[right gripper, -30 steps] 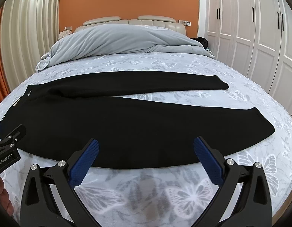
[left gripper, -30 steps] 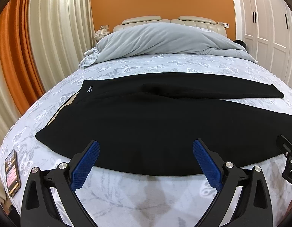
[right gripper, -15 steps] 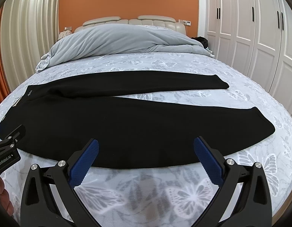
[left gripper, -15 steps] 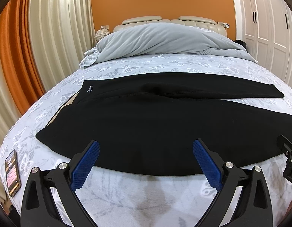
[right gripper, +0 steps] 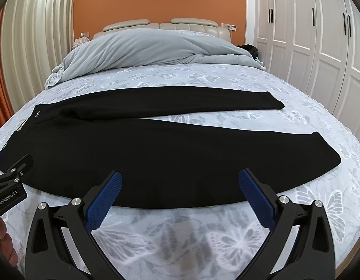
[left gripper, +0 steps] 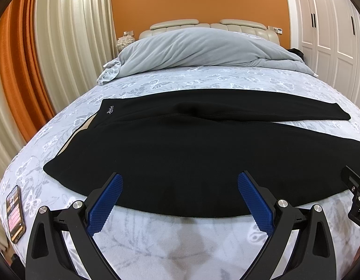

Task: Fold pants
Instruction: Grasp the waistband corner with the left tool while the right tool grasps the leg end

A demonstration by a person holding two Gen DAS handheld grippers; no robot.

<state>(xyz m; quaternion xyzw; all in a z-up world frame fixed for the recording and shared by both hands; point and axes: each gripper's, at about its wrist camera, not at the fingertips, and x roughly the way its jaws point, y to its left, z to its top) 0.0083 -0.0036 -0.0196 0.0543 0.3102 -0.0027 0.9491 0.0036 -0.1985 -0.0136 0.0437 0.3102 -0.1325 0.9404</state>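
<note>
Both grippers, left gripper point(left gripper: 180, 196) and right gripper point(right gripper: 180, 193), gape wide and empty near the bed point(right gripper: 226, 81), where black pants point(right gripper: 133, 154) lie flat: probably soft, limp, light; best pinched at waistband point(left gripper: 103, 116) and hem point(right gripper: 320, 149).

Black pants point(left gripper: 180, 144) on a white bedsheet point(left gripper: 180, 81) with grey butterflies; grey duvet point(left gripper: 203, 46); orange wall point(left gripper: 203, 2); blue claw pads point(left gripper: 105, 200).

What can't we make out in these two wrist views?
- Pants: left wrist view cuts the near leg's cuff at the right edge.
- Logo on the waistband: too small to read.
- Phone screen: too small and edge-warped.
- Dark item beside the duvet: partly hidden, unidentifiable.
</note>
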